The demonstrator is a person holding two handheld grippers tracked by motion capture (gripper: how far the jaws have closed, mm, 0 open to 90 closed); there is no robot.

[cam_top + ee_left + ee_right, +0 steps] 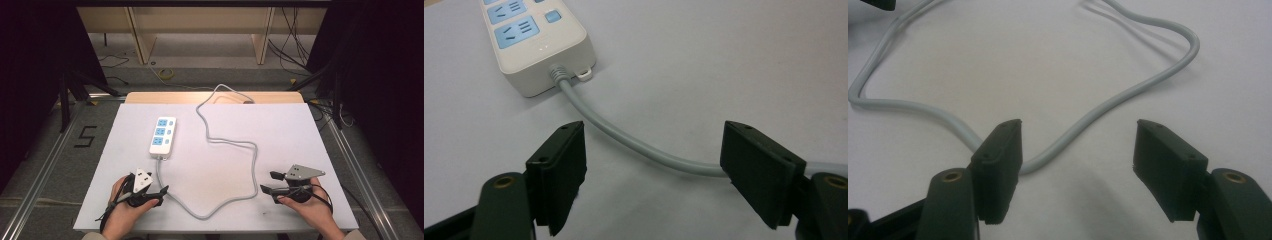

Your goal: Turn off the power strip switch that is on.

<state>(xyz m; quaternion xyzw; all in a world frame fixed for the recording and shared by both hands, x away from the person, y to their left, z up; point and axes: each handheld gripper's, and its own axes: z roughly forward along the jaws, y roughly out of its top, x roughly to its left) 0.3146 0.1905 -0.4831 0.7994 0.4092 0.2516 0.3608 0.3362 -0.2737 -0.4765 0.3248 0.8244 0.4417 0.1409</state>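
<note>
A white power strip (163, 136) with blue sockets lies left of the table's middle. Its grey cable (235, 197) loops toward the front edge, winds back and runs off the far side. My left gripper (156, 194) rests at the front left and is open. In the left gripper view the cable (634, 145) leaves the strip (539, 45) and lies on the table between the spread jaws of that gripper (654, 131), untouched. My right gripper (270, 182) at the front right is open too. In the right gripper view the cable's bend (1148, 82) lies beyond that gripper (1078, 125).
The white table top (300, 130) ends in a wooden strip (150, 97) at the back. Beyond it stand wooden legs (262, 37), with loose wires and a yellow coil (166, 73) on the floor. A "5" mark (86, 136) is on the floor at the left.
</note>
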